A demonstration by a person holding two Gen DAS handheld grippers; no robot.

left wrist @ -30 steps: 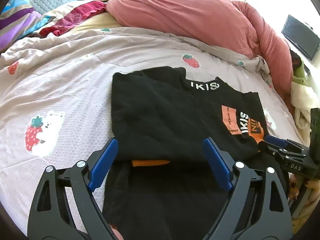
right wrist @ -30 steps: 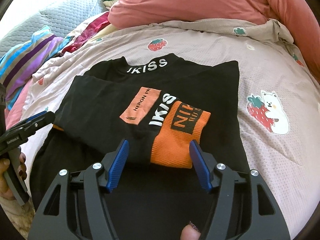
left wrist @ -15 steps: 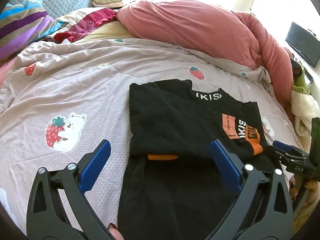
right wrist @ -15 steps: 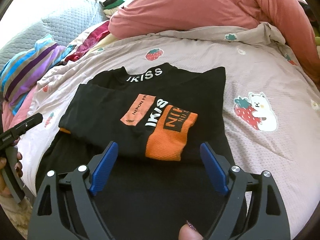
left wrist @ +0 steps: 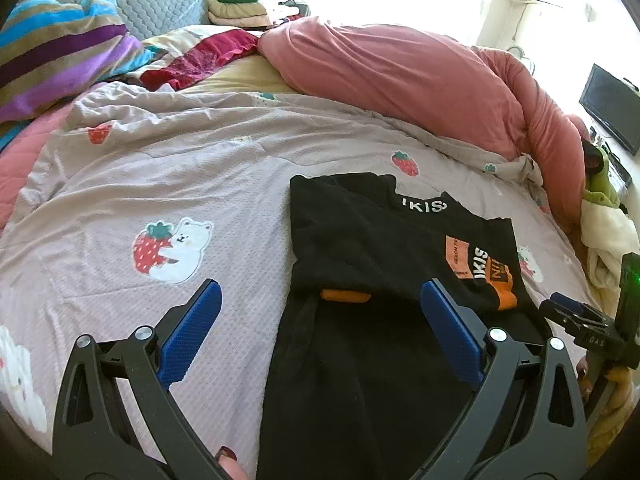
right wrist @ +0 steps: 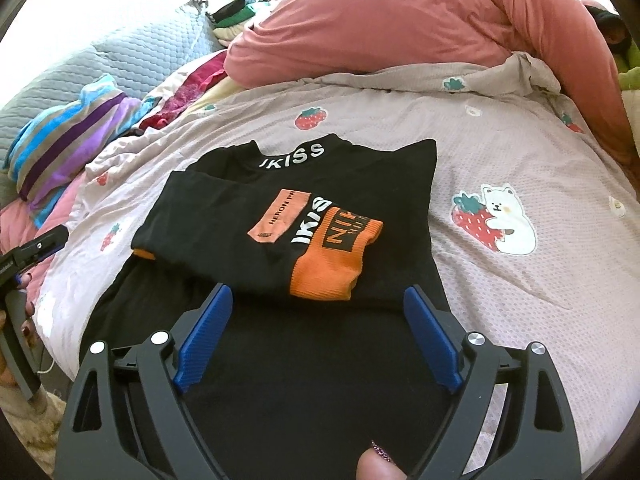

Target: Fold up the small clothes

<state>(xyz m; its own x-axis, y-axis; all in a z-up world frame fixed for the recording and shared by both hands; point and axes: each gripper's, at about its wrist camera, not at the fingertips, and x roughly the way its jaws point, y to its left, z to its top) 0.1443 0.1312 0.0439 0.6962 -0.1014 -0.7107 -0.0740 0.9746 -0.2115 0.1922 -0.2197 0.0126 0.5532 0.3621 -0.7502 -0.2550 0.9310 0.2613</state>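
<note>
Black long-sleeved top with orange cuffs (right wrist: pixel 280 216): lower hem cut off by bottom edge in both wrist views. Second orange cuff (left wrist: pixel 345 295) mostly tucked under folded sleeve; only strip shows. Orange patch lettering (right wrist: pixel 280 212) partly readable, rest too small. Folded clothes stack (left wrist: pixel 240 8) far off, items indistinct. Dark flat screen (left wrist: pixel 612 108) clipped at right edge. Person's fingertip (right wrist: pixel 376 466) cut off at bottom.

"IKISS" on black sweater (right wrist: pixel 328 184) collar; "HERON PR" on its orange patch (right wrist: pixel 280 215)
</note>
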